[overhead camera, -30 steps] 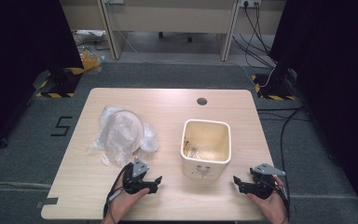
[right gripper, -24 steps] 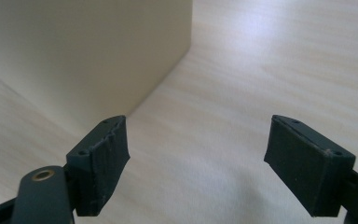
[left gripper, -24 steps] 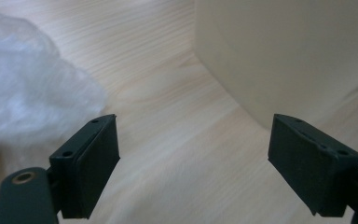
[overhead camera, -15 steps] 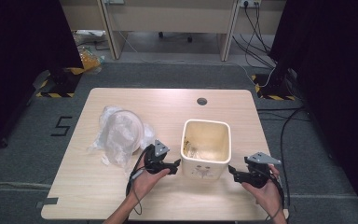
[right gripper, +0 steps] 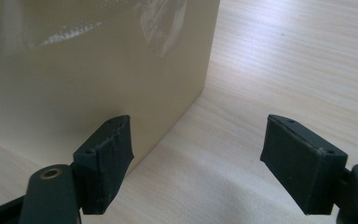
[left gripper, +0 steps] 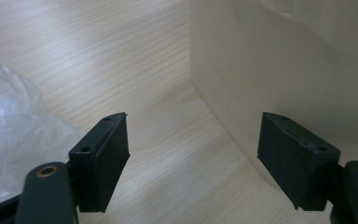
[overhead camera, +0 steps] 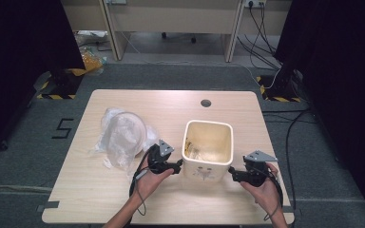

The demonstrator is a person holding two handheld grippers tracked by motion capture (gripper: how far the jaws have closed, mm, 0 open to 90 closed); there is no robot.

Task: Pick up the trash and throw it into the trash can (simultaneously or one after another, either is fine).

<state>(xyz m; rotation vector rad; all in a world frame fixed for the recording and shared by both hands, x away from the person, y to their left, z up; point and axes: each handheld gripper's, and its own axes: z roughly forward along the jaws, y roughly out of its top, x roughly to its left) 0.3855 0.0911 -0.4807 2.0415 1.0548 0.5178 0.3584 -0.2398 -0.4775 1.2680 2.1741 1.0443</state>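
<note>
A cream square bin (overhead camera: 208, 147) stands on the wooden table (overhead camera: 90, 194), with some scraps lying inside it. My left gripper (overhead camera: 178, 165) is at the bin's left wall, pointing at it. In the left gripper view its jaws (left gripper: 193, 158) stand apart over bare wood, having just been closing, and the bin's wall (left gripper: 284, 70) is close by the right jaw. Nothing is between the jaws. My right gripper (overhead camera: 232, 174) faces the bin's right side, open (right gripper: 200, 163), with the bin's corner (right gripper: 98, 60) just beyond its left jaw.
A crumpled clear plastic bag (overhead camera: 123, 137) lies left of the bin, and shows at the edge of the left gripper view (left gripper: 9, 126). A round cable hole (overhead camera: 206, 103) sits near the table's far edge. Desks and cables stand on the floor beyond.
Both hands have come in from the table's front edge toward the bin. The left one moved right up to the bin's left wall, and the right one moved up and left toward its right side.
</note>
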